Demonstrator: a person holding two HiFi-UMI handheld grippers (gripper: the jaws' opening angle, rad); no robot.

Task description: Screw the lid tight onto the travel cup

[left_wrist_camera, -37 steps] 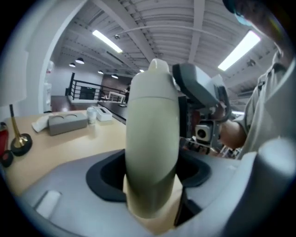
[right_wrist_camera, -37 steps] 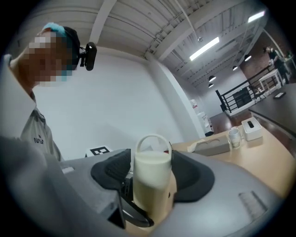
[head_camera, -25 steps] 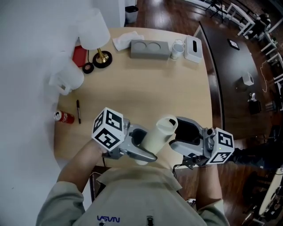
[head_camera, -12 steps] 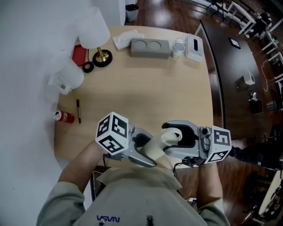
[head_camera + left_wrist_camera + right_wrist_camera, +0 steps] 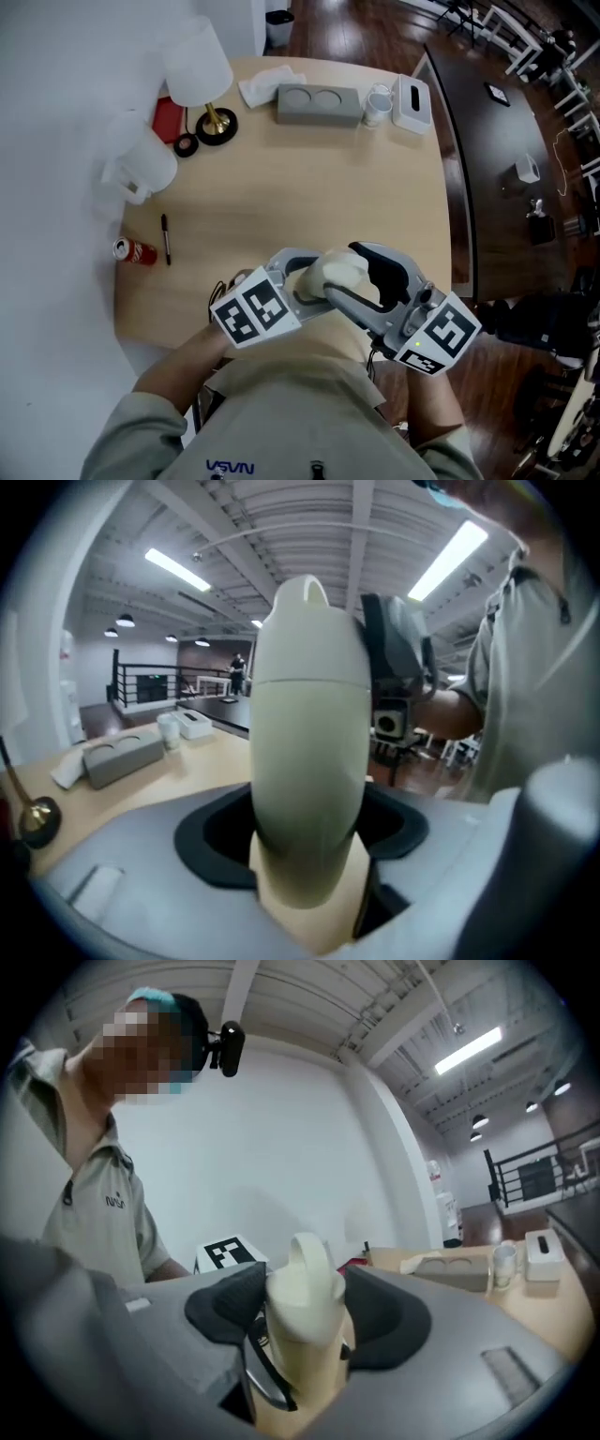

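A cream travel cup (image 5: 333,272) with its lid on is held in the air over the near edge of the table. My left gripper (image 5: 298,281) is shut on the cup's body; in the left gripper view the cup (image 5: 309,752) rises between the grey jaws, lid (image 5: 309,630) on top. My right gripper (image 5: 364,279) comes from the right and straddles the lid. In the right gripper view the lid (image 5: 302,1283) sits between the black pads (image 5: 230,1309), and the jaws are closing on it, a thin gap showing on one side.
The wooden table (image 5: 309,187) carries a white lamp (image 5: 199,66), a white jug (image 5: 141,164), a red can (image 5: 136,249), a pen (image 5: 166,237), a grey two-well holder (image 5: 319,103), a small cup (image 5: 377,103) and a tissue box (image 5: 411,101). A dark table stands at the right.
Both grippers have turned and drawn together. The cup has tipped toward the person, and the right gripper has moved left from beside the cup to around its lid.
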